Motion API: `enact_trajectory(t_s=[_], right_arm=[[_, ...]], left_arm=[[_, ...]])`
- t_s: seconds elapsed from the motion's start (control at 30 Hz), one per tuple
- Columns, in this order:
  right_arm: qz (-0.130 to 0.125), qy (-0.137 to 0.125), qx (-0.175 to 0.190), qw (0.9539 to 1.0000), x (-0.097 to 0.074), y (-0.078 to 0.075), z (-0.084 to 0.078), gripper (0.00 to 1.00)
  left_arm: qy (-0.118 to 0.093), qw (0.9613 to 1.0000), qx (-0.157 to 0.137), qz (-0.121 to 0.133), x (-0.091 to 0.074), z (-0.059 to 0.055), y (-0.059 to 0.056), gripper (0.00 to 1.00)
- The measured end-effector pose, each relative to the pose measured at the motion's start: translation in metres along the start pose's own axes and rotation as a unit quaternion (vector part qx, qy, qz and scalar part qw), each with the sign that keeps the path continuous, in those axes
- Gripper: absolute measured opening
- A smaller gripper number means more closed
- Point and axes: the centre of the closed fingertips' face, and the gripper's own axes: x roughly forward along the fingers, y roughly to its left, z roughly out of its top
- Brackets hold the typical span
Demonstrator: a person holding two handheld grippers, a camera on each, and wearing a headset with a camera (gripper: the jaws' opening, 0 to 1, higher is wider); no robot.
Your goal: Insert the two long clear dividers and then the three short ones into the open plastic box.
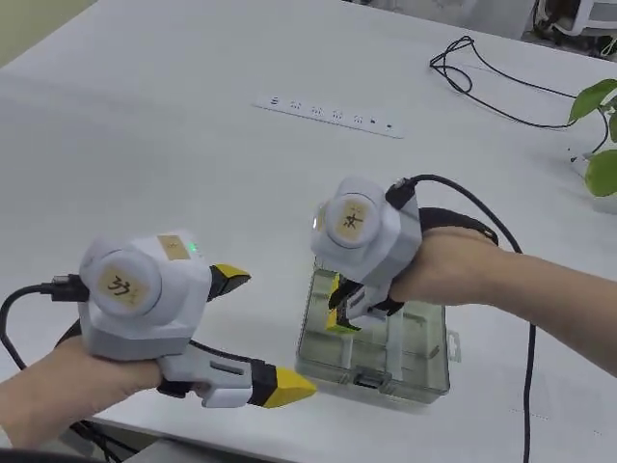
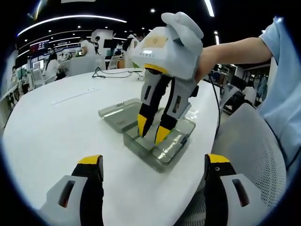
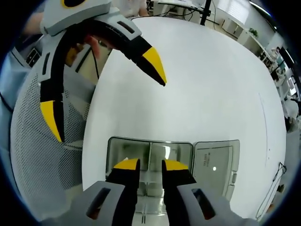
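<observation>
The clear plastic box [image 1: 405, 371] sits near the table's front edge, its lid [image 2: 116, 112] folded open flat beside it. My right gripper [image 1: 337, 318] points straight down into the box, its yellow fingertips [image 2: 143, 125] low inside. Its jaws stand nearly together, pinching a thin clear divider [image 3: 149, 149] that runs edge-on between them. Another clear divider [image 1: 395, 345] stands upright in the box. My left gripper [image 1: 262, 331] hovers open just left of the box [image 2: 164, 148], holding nothing. From the right gripper [image 3: 150, 165], the left gripper [image 3: 104, 96] hangs wide open above the box [image 3: 117, 148] and lid [image 3: 214, 162].
A white power strip [image 1: 333, 116] lies further back on the white table [image 1: 145, 145]. A black cable [image 1: 482, 82] loops at the back right beside a green plant [image 1: 600, 135]. A mesh chair [image 2: 244, 141] stands just past the table's near edge.
</observation>
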Motion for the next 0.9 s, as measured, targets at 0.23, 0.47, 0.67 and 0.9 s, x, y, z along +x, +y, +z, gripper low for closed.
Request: enact_trajectory(t_s=[0.23,0.47,0.67,0.9], right_arm=[[0.022,-0.079,0.047,0.9955,-0.016,0.007,0.006,0.36],[0.024,-0.166,0.053,0.9845,-0.034,0.023,0.011,0.61],[-0.006,-0.226,0.072,0.9715,-0.046,0.029,0.008,0.85],[-0.046,-0.252,0.117,0.9594,-0.063,0.026,-0.016,1.00]], left_arm=[[-0.004,1.0000,-0.008,0.002,0.000,0.000,0.001,0.90],[-0.013,0.9998,-0.016,-0.002,-0.002,0.006,0.001,0.88],[-0.026,0.9995,-0.015,-0.001,-0.004,0.017,0.000,0.90],[-0.048,0.9987,-0.006,-0.012,0.001,0.031,-0.004,0.95]])
